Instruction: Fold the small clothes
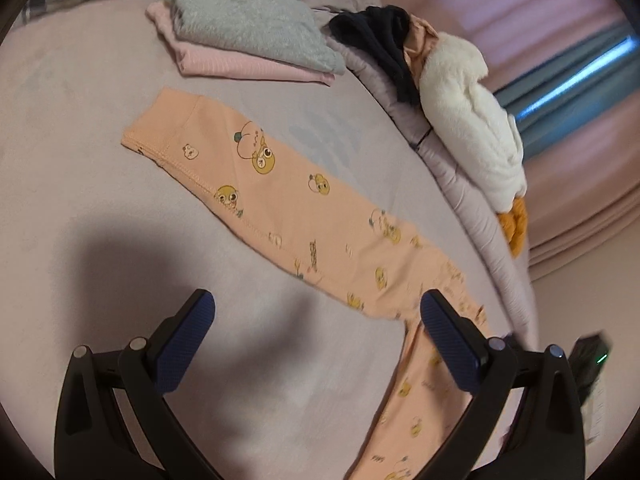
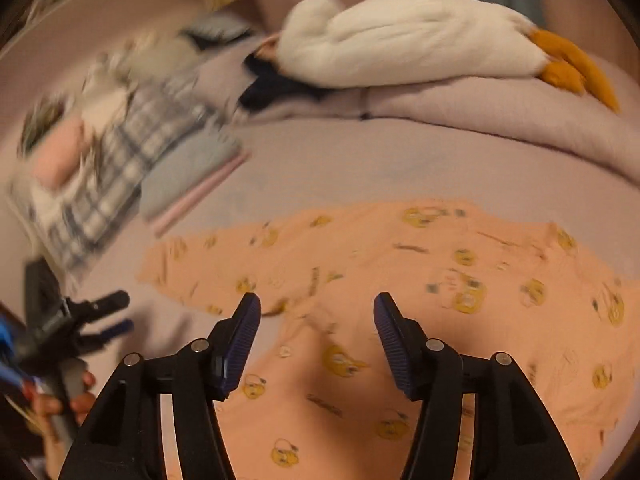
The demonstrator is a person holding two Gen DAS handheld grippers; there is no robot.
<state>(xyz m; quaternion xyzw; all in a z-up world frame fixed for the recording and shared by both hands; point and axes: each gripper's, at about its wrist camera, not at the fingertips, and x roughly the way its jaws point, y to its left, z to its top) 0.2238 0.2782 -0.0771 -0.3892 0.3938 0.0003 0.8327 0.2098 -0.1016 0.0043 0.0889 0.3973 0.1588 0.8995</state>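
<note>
Close by, the right gripper hangs just over the peach pants. Its fingers stand apart and nothing is between them. The pants lie under it, spread on the lilac bed sheet. They have little yellow cartoon faces all over them.

The left gripper is a bit to the side, over the bare sheet. Its fingers are wide open too, and empty. One fingertip sits above the spot where the two legs of the pants meet. In the right view you can see a hand holding that tool by its handle.

One leg of the pants runs flat and long across the bed. The other leg bends away toward the near edge. So the pants look laid out but not folded yet. I think this is the start of the fold.

Next, I think each gripper needs to come down and pinch an edge of the cloth. Then the bent leg can go over the straight one. The cloth is thin and floppy, so the pinch has to catch only the pants and not the sheet.

Farther off sits a pile of folded clothes, grey on pink. Past that, a white plush duck lies on the rolled quilt, with a dark cloth beside it.
</note>
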